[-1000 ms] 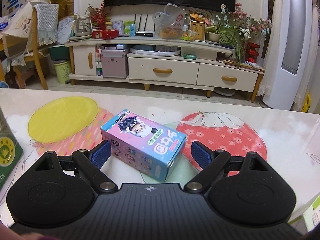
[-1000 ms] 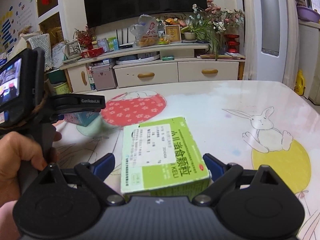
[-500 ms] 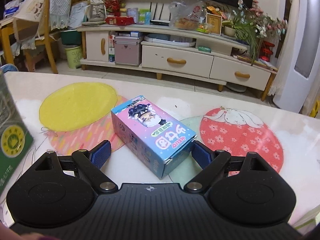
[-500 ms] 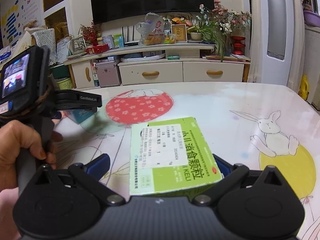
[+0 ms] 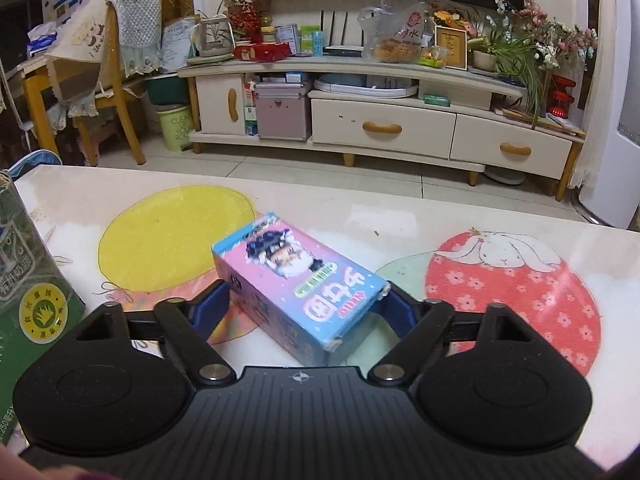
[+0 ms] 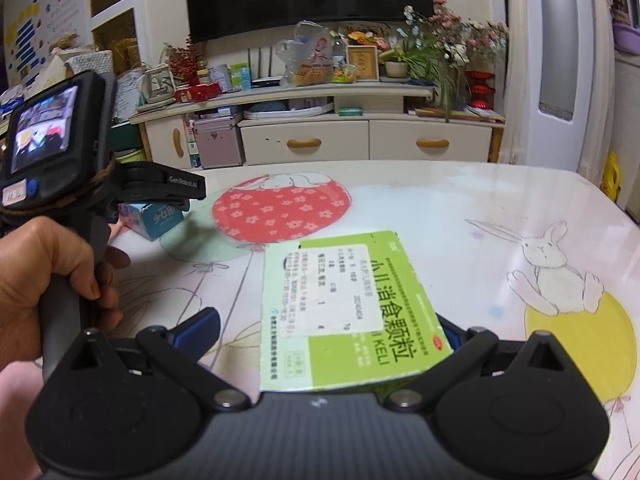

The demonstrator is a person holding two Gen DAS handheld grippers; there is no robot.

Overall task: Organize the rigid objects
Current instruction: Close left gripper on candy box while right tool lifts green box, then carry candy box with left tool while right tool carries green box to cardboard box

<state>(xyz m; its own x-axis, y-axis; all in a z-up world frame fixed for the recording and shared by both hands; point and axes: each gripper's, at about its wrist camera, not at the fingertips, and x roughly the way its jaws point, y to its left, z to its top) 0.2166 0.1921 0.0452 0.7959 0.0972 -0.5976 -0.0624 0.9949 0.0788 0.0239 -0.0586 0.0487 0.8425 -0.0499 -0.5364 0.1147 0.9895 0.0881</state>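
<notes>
Lying on the table (image 5: 460, 216), the pink box (image 5: 298, 284) is pinched between the nearly closed left gripper (image 5: 304, 308) pads. The green box (image 6: 340, 312) is framed by the wide-open right gripper (image 6: 328, 326), its 3 o'clock edge apparently touching one pad. A carton (image 5: 28, 280) stands at 9 o'clock.

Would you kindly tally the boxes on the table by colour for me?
Pink-and-blue cartoon box: 1
Light green medicine box: 1
Dark green carton: 1
Total: 3
</notes>
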